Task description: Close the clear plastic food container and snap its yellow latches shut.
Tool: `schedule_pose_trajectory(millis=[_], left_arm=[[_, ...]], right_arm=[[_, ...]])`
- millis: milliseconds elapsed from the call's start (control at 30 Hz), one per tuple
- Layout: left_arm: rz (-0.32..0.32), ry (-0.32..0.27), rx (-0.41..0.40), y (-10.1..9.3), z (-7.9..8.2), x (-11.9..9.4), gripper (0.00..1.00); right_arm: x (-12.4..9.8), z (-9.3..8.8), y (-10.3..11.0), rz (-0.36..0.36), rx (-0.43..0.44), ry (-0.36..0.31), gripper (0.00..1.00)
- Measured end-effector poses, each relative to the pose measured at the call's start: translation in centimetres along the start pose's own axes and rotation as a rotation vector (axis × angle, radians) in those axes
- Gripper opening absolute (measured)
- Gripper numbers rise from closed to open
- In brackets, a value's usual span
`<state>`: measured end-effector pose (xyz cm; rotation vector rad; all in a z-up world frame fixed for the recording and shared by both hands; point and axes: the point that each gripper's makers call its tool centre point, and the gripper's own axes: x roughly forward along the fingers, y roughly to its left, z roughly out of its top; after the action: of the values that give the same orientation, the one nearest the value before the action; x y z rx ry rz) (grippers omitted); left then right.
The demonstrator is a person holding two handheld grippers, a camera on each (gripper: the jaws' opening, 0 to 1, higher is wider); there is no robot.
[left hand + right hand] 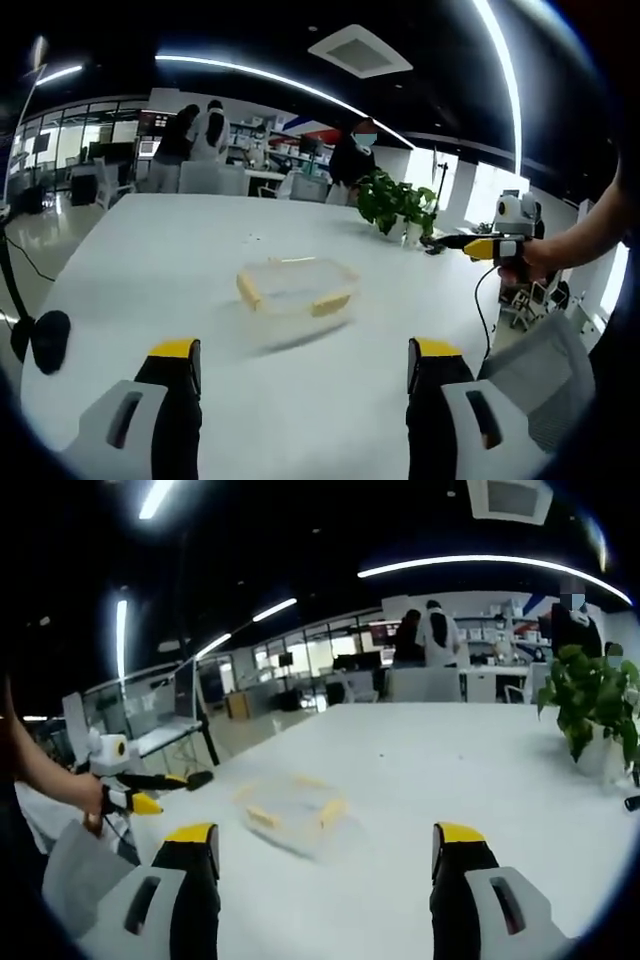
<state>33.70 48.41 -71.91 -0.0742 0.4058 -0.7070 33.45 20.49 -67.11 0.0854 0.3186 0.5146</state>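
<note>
The clear plastic container with yellow latches on its sides rests on the white table, a little ahead of my left gripper, whose jaws stand wide apart and empty. To the right, a hand holds my right gripper above the table edge, away from the container. In the right gripper view the container is blurred, ahead and slightly left of the open, empty right gripper. At far left a hand holds the left gripper. I cannot tell how the lid sits.
A potted green plant stands on the table beyond the container. A black object sits off the table's left edge. A grey chair back is at the right. Several people stand by desks in the background.
</note>
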Motion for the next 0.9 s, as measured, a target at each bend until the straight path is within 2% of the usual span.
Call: schedule_pose_trajectory(millis=[467,733,900], left_arm=[[0.007,-0.024,0.014,-1.9,-0.2,-1.3,0.85],[0.037,-0.024,-0.011,-1.9,-0.5,-2.6,0.85],[0.049,-0.027,-0.009,-2.3,-0.7,-3.3,0.85]], right_arm=[[-3.0,-1.1,0.3,-0.009,-0.005,0.005,0.89],[-4.6,-0.6,-0.6,-0.043,0.038,-0.042,0.87],[-5.3,-0.8,0.0,-0.054,0.056,-0.064,0.87]])
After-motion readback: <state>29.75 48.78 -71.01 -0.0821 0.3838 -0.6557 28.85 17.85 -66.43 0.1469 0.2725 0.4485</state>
